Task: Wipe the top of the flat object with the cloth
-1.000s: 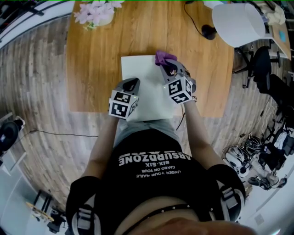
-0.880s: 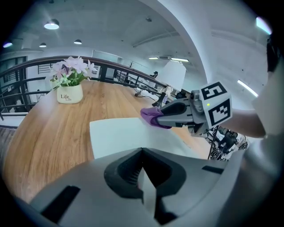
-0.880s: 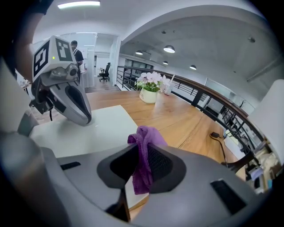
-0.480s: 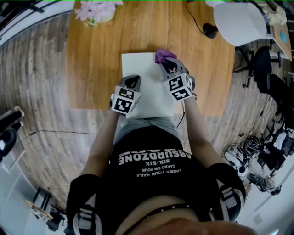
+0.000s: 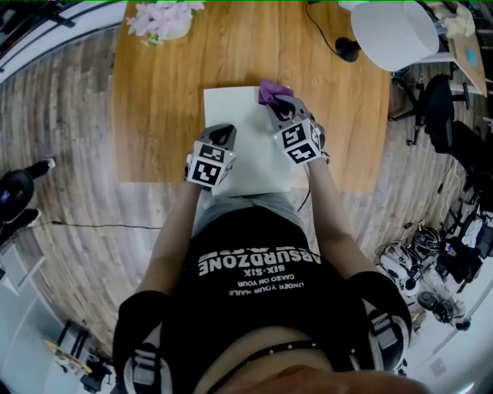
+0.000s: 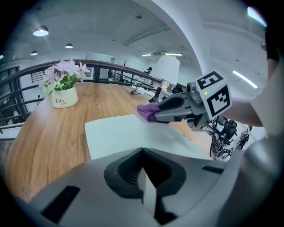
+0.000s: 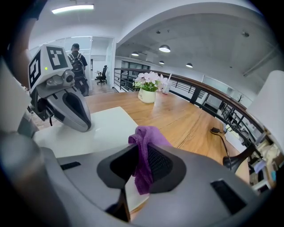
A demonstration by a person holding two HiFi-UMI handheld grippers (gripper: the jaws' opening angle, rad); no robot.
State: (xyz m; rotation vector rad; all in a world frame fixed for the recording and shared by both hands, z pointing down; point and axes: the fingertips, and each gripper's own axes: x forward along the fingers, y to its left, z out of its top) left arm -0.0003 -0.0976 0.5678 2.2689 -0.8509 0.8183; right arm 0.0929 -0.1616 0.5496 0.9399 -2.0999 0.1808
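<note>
A white flat board (image 5: 243, 158) lies on the wooden table (image 5: 154, 115), right in front of the person. My right gripper (image 5: 277, 108) is shut on a purple cloth (image 5: 270, 92), which it holds at the board's far right corner. The cloth (image 7: 144, 148) hangs bunched between the jaws over the board (image 7: 95, 128). My left gripper (image 5: 223, 134) is shut with nothing in it, its tip down on the board's left part. From the left gripper view (image 6: 142, 155), the board (image 6: 117, 133) stretches ahead, with the cloth (image 6: 145, 111) and the right gripper (image 6: 155, 116) at its far side.
A white pot of pink flowers (image 5: 163, 18) stands at the table's far left. A white lampshade (image 5: 389, 31) hangs over the far right, with a black cable and base (image 5: 347, 50) under it. Office chairs (image 5: 443, 108) and gear stand on the floor to the right.
The right gripper with the cloth has edged slightly towards the board's far edge. The left gripper has stayed on the board.
</note>
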